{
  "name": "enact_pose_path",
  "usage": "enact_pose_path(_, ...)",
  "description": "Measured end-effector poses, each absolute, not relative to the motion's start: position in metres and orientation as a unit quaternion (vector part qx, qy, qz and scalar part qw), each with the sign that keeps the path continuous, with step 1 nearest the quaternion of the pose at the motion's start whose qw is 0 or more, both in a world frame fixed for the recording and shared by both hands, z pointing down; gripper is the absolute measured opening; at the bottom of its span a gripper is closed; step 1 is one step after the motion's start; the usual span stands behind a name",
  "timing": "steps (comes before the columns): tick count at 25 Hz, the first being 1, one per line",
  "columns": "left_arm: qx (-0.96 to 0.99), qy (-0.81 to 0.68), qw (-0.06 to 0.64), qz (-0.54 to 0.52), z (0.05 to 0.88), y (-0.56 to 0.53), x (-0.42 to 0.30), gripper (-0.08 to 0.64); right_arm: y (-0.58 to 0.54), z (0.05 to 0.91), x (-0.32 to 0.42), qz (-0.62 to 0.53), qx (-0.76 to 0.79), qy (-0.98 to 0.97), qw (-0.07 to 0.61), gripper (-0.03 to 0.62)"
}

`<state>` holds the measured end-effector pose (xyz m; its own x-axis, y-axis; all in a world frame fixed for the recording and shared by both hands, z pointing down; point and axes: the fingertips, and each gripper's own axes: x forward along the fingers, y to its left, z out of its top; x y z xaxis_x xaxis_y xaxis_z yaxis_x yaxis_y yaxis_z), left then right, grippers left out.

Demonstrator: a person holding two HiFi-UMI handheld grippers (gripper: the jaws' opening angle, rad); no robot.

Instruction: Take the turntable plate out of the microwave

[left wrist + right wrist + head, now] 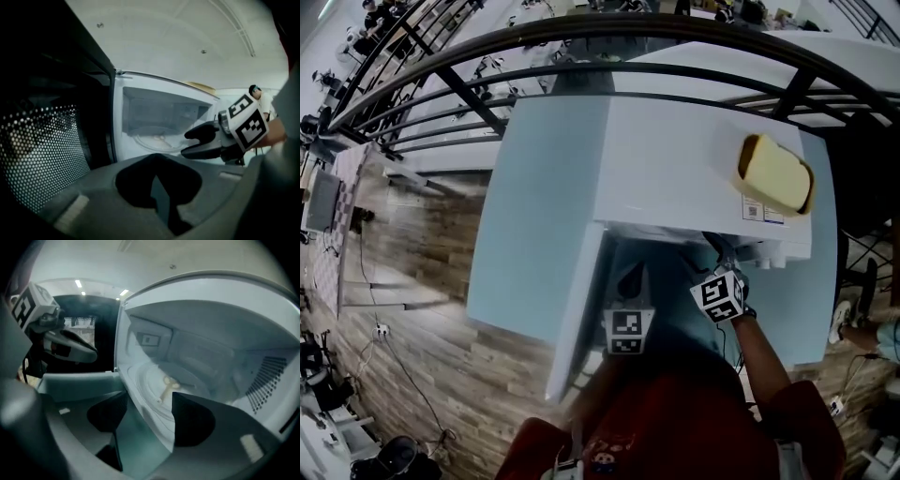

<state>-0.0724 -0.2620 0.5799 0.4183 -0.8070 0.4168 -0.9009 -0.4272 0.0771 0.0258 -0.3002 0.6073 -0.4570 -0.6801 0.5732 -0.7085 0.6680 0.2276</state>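
Head view: boxy white microwave [675,159] on pale blue table [525,234]. Door [577,319] swung open at its front left corner. Yellow spongy block [775,174] near right edge of its flat top.

Left gripper view: my left claw [157,190] clenched, empty. Round clear glass turntable plate [154,140] flat on cavity floor. Dotted mesh on door.

Right gripper view: my right claw [145,423] spread. Smooth front lip and plate rim show in gap; dark pads not pressing either.

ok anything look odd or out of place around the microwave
Only a yellow sponge-like block lying on top of the microwave, near its right edge, an unusual spot. The turntable plate looks flat and whole inside; nothing spilled.
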Motion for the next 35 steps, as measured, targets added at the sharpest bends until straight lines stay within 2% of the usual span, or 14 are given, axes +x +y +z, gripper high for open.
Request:
enact_pose_path(3, 0.829, -0.516, 0.148, 0.155, 0.585, -0.262, -0.073, 0.0, -0.306, 0.62, 0.015, -0.011, 0.379, -0.851, 0.364, 0.32)
enact_pose_path(17, 0.817, -0.527, 0.162, 0.166, 0.591, -0.262, -0.084, 0.0, -0.348, 0.669, -0.001, -0.059, 0.309, -0.825, 0.469, 0.445)
enact_pose_path(28, 0.815, -0.53, 0.169, 0.164, 0.594, -0.264, -0.086, 0.0, -0.356, 0.671, -0.004, -0.113, 0.319, -0.821, 0.461, 0.446)
enact_pose_path(35, 0.819, -0.524, 0.167, 0.166, 0.593, -0.26, -0.08, 0.0, -0.342, 0.668, -0.005, -0.16, 0.321, -0.805, 0.473, 0.355)
